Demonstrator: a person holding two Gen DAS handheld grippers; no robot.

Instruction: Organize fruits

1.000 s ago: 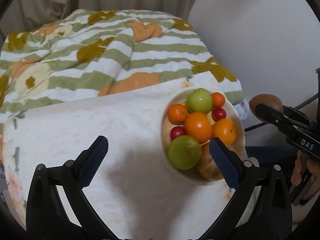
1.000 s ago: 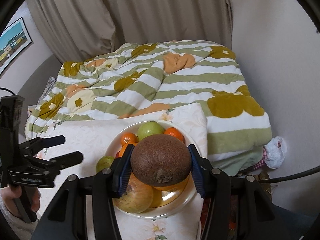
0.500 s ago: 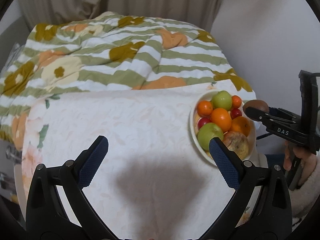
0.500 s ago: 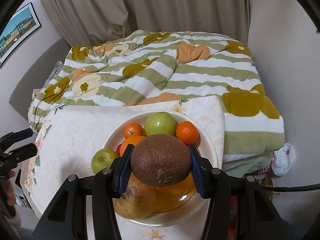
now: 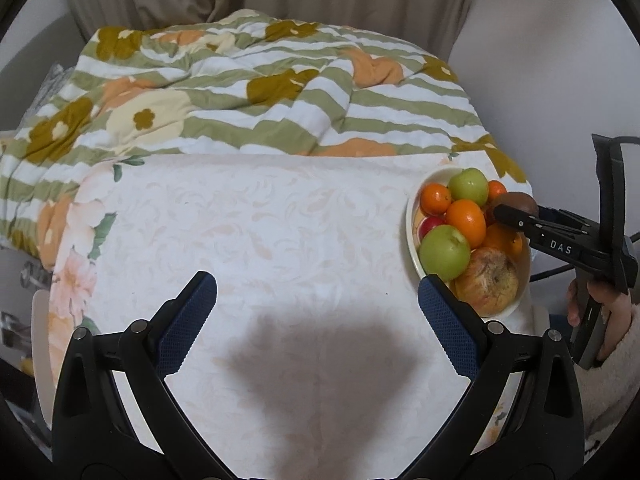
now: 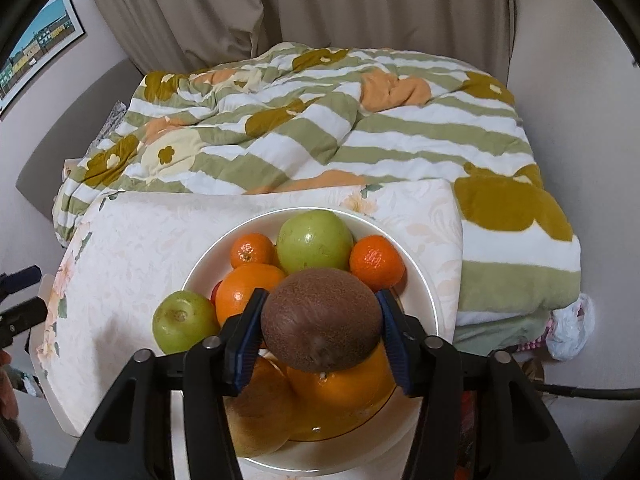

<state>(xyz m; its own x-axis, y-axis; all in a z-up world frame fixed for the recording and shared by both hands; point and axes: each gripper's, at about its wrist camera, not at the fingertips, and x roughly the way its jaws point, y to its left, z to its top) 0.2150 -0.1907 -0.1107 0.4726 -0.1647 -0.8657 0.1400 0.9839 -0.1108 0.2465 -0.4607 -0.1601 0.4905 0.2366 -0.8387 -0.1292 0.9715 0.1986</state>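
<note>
My right gripper (image 6: 320, 334) opening around the fuzzy brown oval kiwi (image 6: 322, 320), blue pads barely off its sides, kiwi resting on the fruit heaped in the round white bowl (image 6: 424, 280) at the floral tabletop's right edge, long axis crosswise, stem end facing me, my left gripper (image 5: 316, 308) wide open, empty

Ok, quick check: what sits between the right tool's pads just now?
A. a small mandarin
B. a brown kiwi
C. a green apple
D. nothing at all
B. The right tool has a brown kiwi between its blue pads, its jaws opening, right over the fruit piled in the white bowl.
</note>
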